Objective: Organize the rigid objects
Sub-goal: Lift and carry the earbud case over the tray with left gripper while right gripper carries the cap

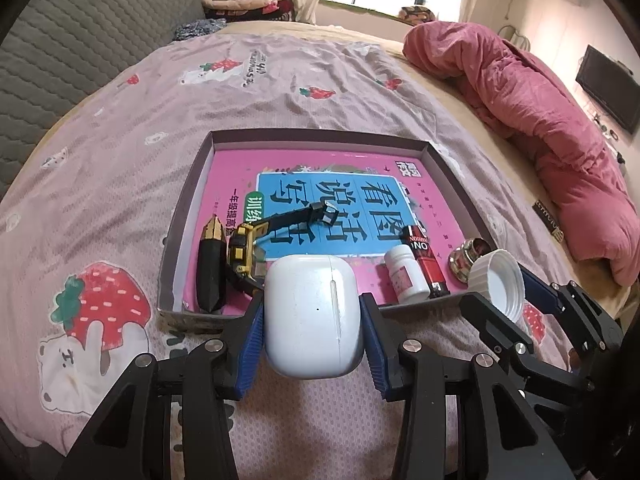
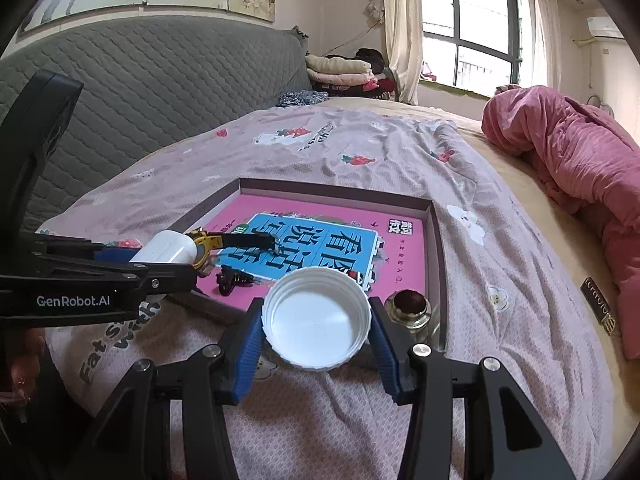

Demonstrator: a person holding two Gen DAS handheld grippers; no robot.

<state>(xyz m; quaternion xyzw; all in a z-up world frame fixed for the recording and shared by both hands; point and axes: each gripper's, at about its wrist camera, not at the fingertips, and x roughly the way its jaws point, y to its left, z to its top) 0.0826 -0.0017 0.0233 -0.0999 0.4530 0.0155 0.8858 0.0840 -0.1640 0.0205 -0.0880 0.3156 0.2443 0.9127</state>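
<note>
A: White earbud case (image 1: 314, 316) is sitting pinched between the left gripper (image 1: 312, 328) pads, long axis running up-frame toward the tray (image 1: 320, 136).
B: And the right gripper (image 2: 316, 332)?
A: It's clamping a white ribbed cap (image 2: 316, 318), hollow side facing the lens. Both are hovering at the tray's near edge, lower centre; left looks nearer the watch (image 1: 244, 256).
</note>
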